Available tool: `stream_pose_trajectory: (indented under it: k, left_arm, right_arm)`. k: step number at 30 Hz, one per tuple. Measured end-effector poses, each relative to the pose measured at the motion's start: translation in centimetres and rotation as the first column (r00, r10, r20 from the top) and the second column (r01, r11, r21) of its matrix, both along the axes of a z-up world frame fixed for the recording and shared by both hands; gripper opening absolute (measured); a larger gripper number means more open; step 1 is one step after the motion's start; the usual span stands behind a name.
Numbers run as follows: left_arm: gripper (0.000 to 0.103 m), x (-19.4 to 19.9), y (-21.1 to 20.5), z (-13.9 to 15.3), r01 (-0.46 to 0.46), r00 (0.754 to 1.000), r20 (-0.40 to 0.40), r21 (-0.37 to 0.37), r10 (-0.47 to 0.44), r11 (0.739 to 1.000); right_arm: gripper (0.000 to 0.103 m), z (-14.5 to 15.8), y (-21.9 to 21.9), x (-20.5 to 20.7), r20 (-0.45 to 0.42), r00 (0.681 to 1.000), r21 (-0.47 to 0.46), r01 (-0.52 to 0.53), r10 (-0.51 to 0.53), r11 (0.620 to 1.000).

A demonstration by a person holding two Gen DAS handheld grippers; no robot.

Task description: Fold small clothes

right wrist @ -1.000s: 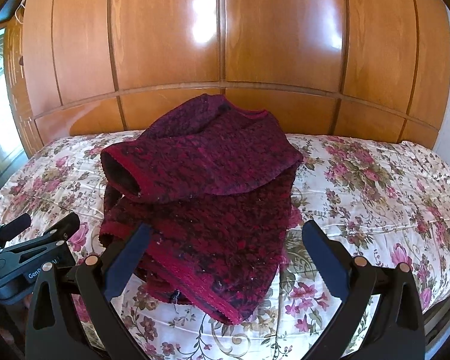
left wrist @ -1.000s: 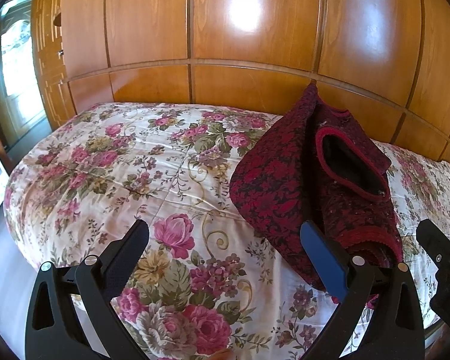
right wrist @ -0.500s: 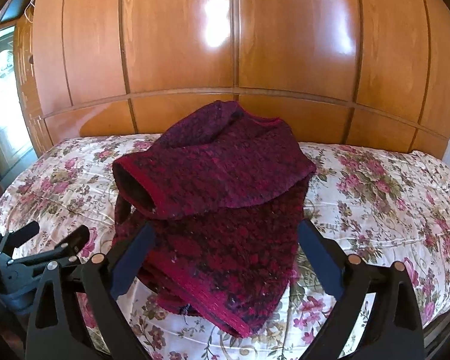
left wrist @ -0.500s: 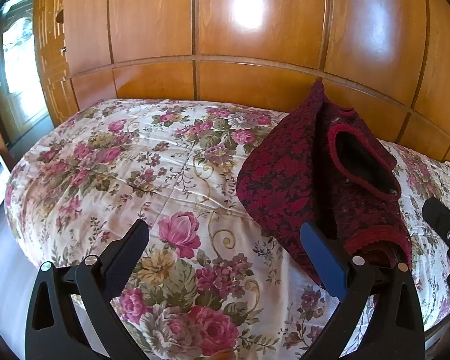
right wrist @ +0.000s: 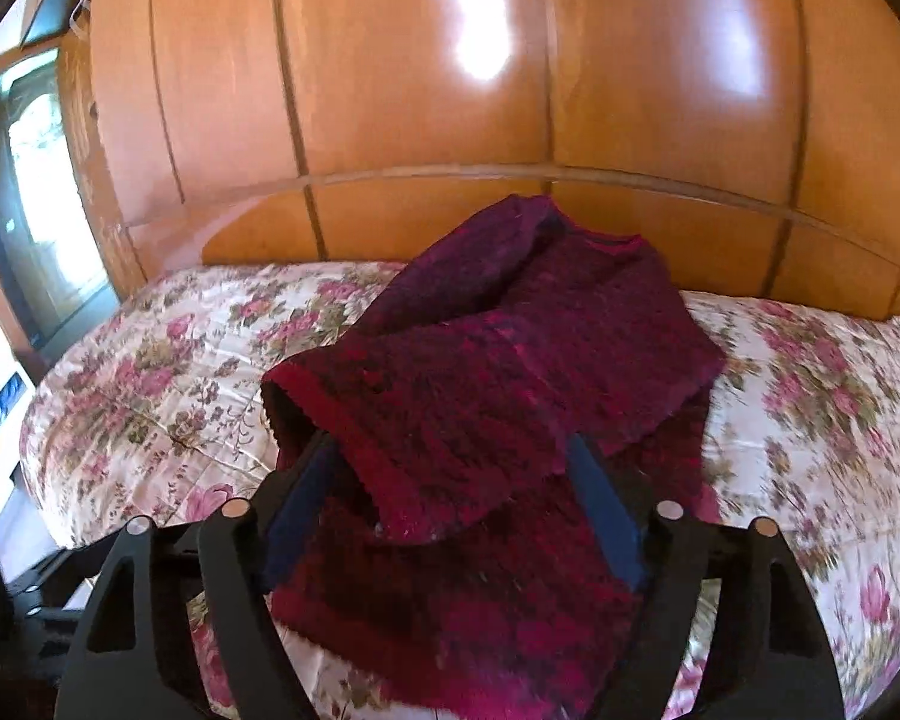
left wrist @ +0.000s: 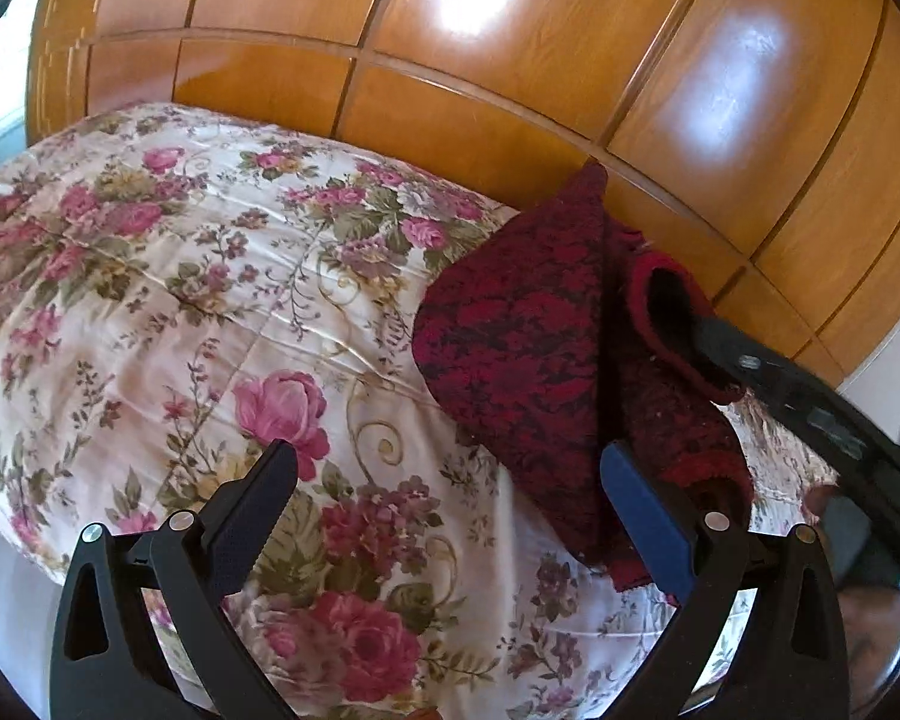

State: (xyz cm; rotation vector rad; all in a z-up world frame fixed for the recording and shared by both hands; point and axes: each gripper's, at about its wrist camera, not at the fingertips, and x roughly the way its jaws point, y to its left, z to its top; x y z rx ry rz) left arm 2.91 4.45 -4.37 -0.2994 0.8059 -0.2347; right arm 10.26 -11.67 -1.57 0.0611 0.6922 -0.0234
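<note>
1. On the floral bed point(right wrist: 810, 396), the right gripper point(right wrist: 450, 498) is closing around the dark red sweater's point(right wrist: 510, 372) folded sleeve cuff point(right wrist: 354, 420), pads not yet pressing
2. The left gripper point(left wrist: 450, 510) hovers apart, empty
3. Soft, limp knit probably; pinch the thicker hem

- We find no text, label, brand, number or sign that can be read in either view.
- In the left wrist view, the dark body of the right tongs point(left wrist: 810, 402) crosses the right side and carries small pale marks, but they are blurred and we cannot read them.
</note>
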Motion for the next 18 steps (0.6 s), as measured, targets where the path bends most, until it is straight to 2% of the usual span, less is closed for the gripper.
stream_pose_trajectory:
  k: [1,2,4,5,7,11,15,18]
  left_arm:
    - [0.1,0.2,-0.1,0.0,0.004,1.0,-0.001,0.005,-0.004,1.0]
    - [0.1,0.4,-0.3,0.0,0.014,1.0,-0.006,0.004,-0.014,1.0]
    - [0.1,0.9,-0.7,0.1,0.051,0.998,-0.028,-0.007,-0.051,0.999]
    - [0.1,1.2,-1.0,0.2,0.067,0.997,-0.032,-0.01,-0.067,0.998]
    - [0.1,1.7,-1.5,0.5,0.099,0.995,-0.024,-0.007,-0.099,0.995]
    - [0.1,3.4,-2.4,0.7,0.132,0.991,-0.033,-0.032,-0.133,0.991]
    - [0.099,5.5,-3.0,0.8,0.137,0.989,-0.052,-0.045,-0.14,0.989]
    - [0.099,7.2,-3.3,1.1,0.143,0.987,-0.071,-0.069,-0.148,0.987]
  right_arm:
    - [0.045,-0.3,0.0,0.4,-0.013,1.0,-0.003,-0.012,0.012,1.0]
    - [0.021,-0.5,0.0,1.0,-0.034,0.999,-0.004,-0.03,0.03,1.0]
    - [0.011,0.0,-0.9,0.8,-0.018,0.999,0.003,-0.032,0.032,0.999]
    - [0.005,0.4,-1.4,0.4,-0.002,1.0,-0.023,-0.02,0.02,1.0]
    - [0.005,1.2,-3.1,-0.4,0.024,1.0,-0.058,0.009,-0.008,0.998]
    - [0.004,2.7,-9.6,-2.2,0.057,0.988,-0.085,0.149,-0.144,0.985]
    - [0.004,3.1,-17.0,-3.2,0.035,0.948,-0.048,0.317,-0.315,0.947]
    - [0.004,3.2,-20.4,-3.5,0.057,0.915,-0.095,0.403,-0.399,0.91]
